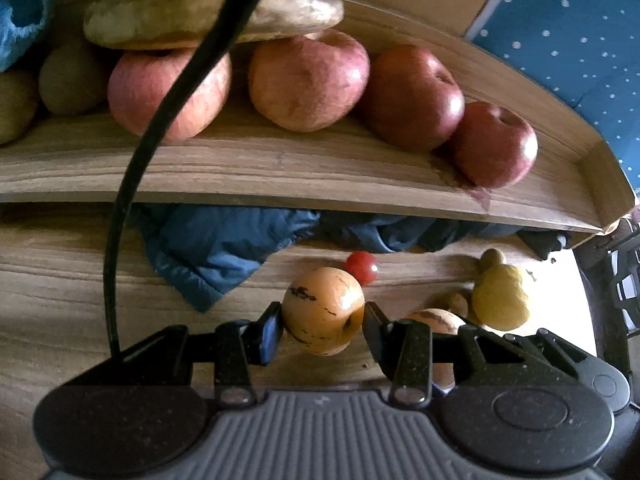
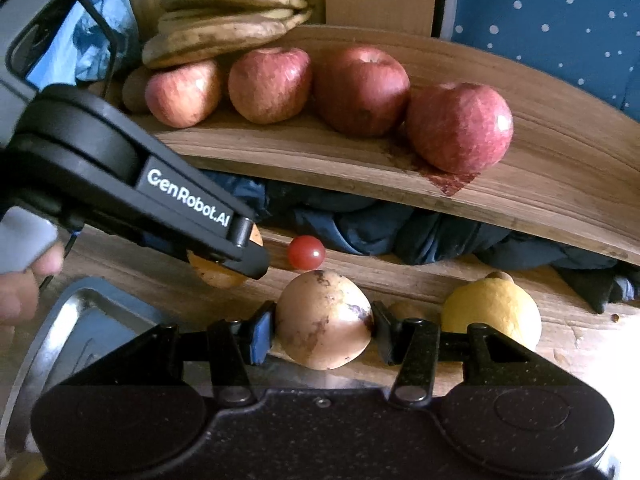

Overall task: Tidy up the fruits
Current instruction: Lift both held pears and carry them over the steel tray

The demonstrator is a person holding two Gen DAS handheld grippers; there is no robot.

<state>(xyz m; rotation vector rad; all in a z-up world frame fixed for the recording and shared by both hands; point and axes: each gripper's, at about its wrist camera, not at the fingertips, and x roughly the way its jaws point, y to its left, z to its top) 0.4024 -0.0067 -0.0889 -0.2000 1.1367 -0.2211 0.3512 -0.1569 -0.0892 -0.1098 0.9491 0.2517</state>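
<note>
"GenRobot.AI" lettering [image 2: 188, 199] — left gripper [image 2: 236, 254], white-on-black

Left claw [image 1: 323, 326] clamps an orange fruit [image 1: 323, 311] — cherry tomato [image 1: 362, 267] just behind, apples [image 1: 308, 80] on the shelf [image 1: 240, 168] above.

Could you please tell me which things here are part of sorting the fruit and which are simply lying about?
Part of the job:
orange fruit in the left gripper
speckled fruit in the right gripper
apples
bananas
lemon
cherry tomato
wooden shelf

Lying about:
blue cloth
metal tray
</note>
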